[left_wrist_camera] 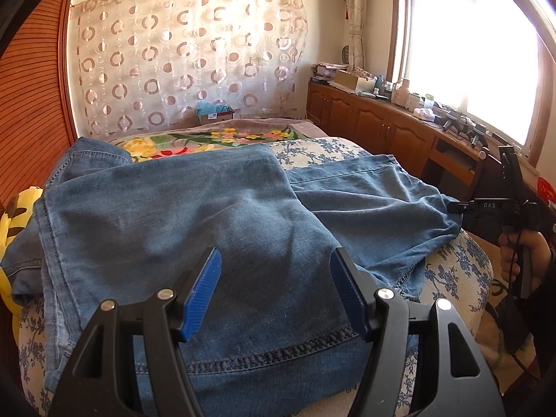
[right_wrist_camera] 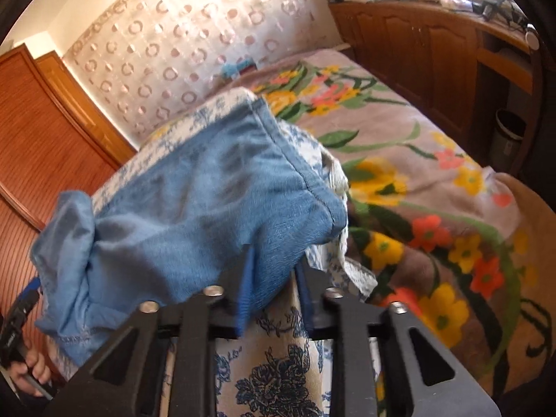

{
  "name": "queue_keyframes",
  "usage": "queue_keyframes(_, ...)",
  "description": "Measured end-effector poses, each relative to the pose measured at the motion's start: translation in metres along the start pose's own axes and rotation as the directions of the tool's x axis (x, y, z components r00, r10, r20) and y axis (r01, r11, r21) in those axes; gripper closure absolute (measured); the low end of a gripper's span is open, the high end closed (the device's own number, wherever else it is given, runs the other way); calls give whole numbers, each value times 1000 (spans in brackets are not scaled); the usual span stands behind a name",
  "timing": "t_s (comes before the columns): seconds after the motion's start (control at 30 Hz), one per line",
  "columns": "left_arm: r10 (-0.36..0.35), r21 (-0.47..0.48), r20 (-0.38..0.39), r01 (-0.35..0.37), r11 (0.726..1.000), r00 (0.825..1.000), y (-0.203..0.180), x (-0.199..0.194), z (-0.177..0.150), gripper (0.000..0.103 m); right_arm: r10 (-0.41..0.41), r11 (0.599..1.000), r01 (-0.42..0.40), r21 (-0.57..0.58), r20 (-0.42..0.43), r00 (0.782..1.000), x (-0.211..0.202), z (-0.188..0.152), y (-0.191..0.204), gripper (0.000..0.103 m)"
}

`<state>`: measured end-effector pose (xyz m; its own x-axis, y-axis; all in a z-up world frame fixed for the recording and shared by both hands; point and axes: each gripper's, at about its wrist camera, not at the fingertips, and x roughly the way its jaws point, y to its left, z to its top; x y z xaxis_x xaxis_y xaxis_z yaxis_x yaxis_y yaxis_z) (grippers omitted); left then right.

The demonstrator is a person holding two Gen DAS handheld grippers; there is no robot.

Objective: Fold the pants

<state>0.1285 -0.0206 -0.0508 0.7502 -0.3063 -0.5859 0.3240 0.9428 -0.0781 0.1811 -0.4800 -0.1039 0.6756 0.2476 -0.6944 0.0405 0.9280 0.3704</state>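
Note:
Blue denim pants (left_wrist_camera: 194, 215) lie spread over a white cushion with a blue flower print (left_wrist_camera: 455, 271); one leg (left_wrist_camera: 368, 194) reaches off to the right. My left gripper (left_wrist_camera: 276, 264) hovers open over the near part of the pants, its blue pads (left_wrist_camera: 205, 292) wide apart with only flat cloth below. In the right wrist view, my right gripper (right_wrist_camera: 274, 274) has its pads close together on the edge of the denim leg (right_wrist_camera: 194, 201), which bunches up ahead of it. The left wrist view shows the right gripper (left_wrist_camera: 458, 207) at that leg's right edge, held by a hand (left_wrist_camera: 521, 253).
A flowered blanket (right_wrist_camera: 434, 180) covers the bed beyond the cushion. Wooden cabinets (left_wrist_camera: 378, 121) with clutter on top run under the window on the right. A yellow plush toy (left_wrist_camera: 14, 215) lies at the left, a wooden wardrobe (left_wrist_camera: 31, 104) behind it. A waste bin (right_wrist_camera: 509, 139) stands by the cabinets.

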Motion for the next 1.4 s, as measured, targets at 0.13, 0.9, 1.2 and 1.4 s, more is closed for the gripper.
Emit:
queue_keyframes(0.13,10,-9,6,-10,1000,1000,4,-5,-2,37,5,999,-3,-38,63,998,-13,6,14,93)
queue_keyframes(0.9,166,-38,92,-163,986,982,62,-80,0,37,279,899,-193,-394,175,944,-69,72,240,95)
queue_keyframes(1.2,232,-92,115,-222,971,966,96,-111,-5,37,431,760,-317,-567,75,899,-64,49,369,96)
queue_keyframes(1.4,273,-134,104,-258,957,956,121,-117,-16,37,469,677,-430,-597,-99,877,-37,1,412,96)
